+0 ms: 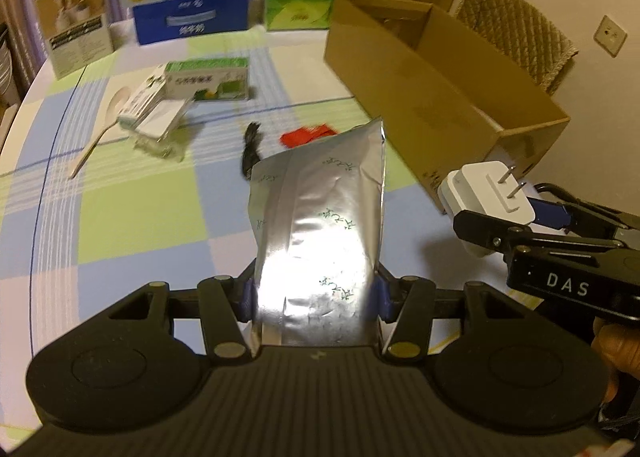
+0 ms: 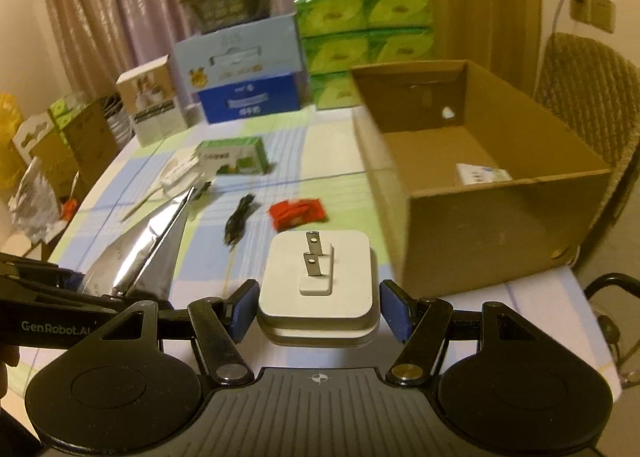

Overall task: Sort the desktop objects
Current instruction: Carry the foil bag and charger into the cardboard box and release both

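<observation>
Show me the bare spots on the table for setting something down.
Bare cloth lies between the red packet and the carton, and nearer than the black cable. It is crowded around the green box and spoon.

The left gripper [image 1: 314, 293] clamps a silver foil pouch with green print [image 1: 320, 225] upright above the checked worktop [image 1: 140, 217]; at right, the right gripper [image 1: 516, 225] grips a white two-pronged plug adapter [image 1: 486, 197] near the open brown cardboard box [image 1: 432, 85]
</observation>
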`<act>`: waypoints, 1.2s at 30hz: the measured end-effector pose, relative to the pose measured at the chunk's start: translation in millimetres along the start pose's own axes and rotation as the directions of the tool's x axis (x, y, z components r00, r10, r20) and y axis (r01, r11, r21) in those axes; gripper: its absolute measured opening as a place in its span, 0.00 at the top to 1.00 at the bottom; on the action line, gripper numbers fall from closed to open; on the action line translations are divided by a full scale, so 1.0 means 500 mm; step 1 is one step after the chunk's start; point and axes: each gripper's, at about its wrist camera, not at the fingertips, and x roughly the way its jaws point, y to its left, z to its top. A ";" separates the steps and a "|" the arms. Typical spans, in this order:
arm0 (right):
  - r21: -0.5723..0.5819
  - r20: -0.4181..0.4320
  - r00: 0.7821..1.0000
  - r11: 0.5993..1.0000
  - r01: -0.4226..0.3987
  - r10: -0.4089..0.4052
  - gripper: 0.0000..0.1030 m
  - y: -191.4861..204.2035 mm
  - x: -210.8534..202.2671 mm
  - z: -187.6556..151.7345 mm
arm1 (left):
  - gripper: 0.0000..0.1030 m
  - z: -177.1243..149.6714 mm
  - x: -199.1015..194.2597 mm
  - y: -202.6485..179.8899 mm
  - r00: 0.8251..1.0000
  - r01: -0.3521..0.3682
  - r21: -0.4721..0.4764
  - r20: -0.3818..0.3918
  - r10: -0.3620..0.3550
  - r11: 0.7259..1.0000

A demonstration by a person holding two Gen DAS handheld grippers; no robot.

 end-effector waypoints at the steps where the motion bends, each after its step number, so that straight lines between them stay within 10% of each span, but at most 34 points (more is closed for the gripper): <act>1: 0.003 0.006 1.000 1.000 0.003 -0.003 0.39 -0.006 -0.006 0.003 | 0.52 0.006 -0.002 -0.008 1.000 0.003 0.004 0.003 -0.003 1.000; 19: -0.034 0.187 0.975 0.992 0.124 -0.116 0.39 -0.192 -0.111 0.149 | 0.52 0.186 0.016 -0.197 0.991 0.093 0.112 0.088 -0.103 0.989; 36: -0.012 0.124 0.986 0.993 0.117 -0.114 0.39 -0.333 0.009 0.246 | 0.52 0.338 0.133 -0.299 0.985 0.151 0.083 0.070 -0.156 0.985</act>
